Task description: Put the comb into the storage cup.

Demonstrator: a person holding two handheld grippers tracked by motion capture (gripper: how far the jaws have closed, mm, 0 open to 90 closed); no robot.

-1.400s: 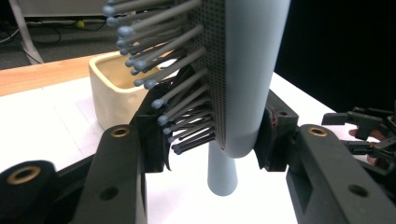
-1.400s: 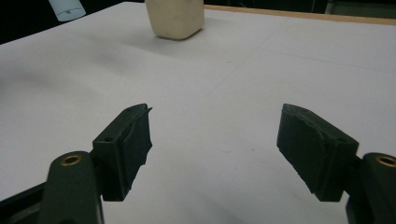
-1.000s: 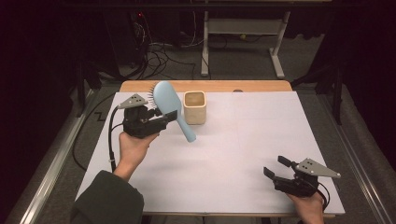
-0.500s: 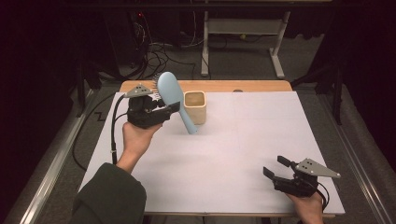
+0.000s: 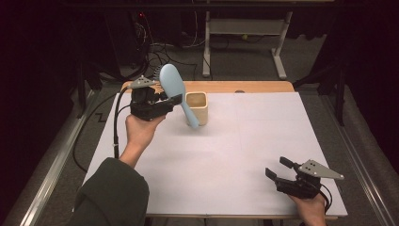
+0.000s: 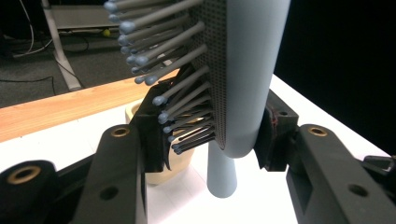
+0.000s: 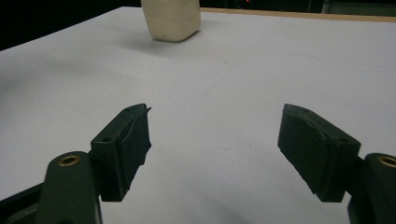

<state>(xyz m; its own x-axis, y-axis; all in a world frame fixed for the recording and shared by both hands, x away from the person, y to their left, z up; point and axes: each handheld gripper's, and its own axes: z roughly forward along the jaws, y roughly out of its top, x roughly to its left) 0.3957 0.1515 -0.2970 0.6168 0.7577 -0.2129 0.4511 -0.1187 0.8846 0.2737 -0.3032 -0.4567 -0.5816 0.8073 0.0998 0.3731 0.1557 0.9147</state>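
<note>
Since a second ago, left gripper point(image 5: 162, 101) has carried the hairbrush point(image 5: 175, 89) up and toward the cup point(image 5: 197, 107), tilting it upright. Nearest, at five o'clock, right gripper point(image 5: 276, 168) rests with jaws apart, unchanged. At eleven o'clock the clamped brush's handle hangs beside the cup's rim; it could clip and topple it.

Dim all round, with black surroundings beyond the table point(image 5: 263, 155) edges. Lit evenly from above, white top brightest mid-table. Soft shadow beside the cup point(image 5: 197, 107). Close bristles point(image 6: 159, 56) slightly blurred.
</note>
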